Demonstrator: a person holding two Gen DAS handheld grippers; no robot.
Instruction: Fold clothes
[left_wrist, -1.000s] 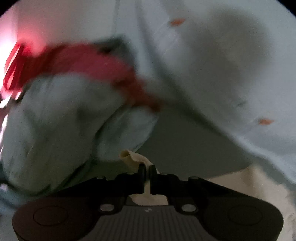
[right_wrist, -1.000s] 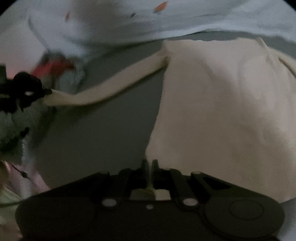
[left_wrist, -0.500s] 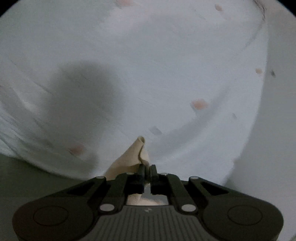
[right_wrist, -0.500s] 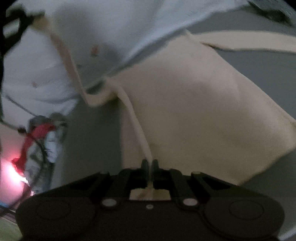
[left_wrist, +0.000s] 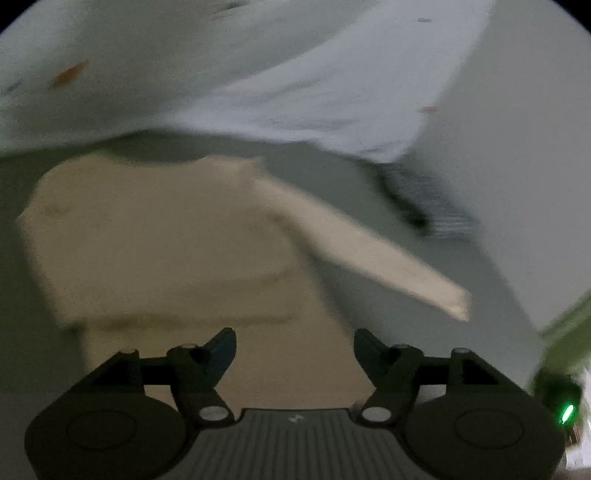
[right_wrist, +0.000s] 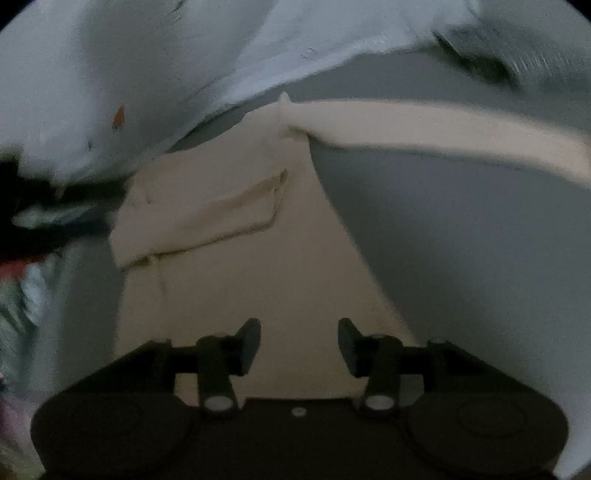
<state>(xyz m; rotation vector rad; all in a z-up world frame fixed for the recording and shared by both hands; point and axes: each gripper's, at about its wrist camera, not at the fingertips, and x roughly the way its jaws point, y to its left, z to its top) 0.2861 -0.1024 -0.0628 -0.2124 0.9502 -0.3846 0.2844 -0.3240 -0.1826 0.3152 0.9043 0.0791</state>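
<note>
Left gripper – jaws opening, nothing btwn them; cream top lies flat on the grey surface just past the tips. Right gripper – jaws also opening, empty, over the top's near part. Prob. a let-go so the fold can settle. One sleeve lies folded across the body; the other sleeve sticks out right, unfolded, likely next. Far side: pale blue spotted cloth, w/ a heap of other clothes at left.

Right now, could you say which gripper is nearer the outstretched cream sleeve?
Left gripper: sleeve just ahead. Right gripper: sleeve far ahead. Both jaws opening, empty.
</note>
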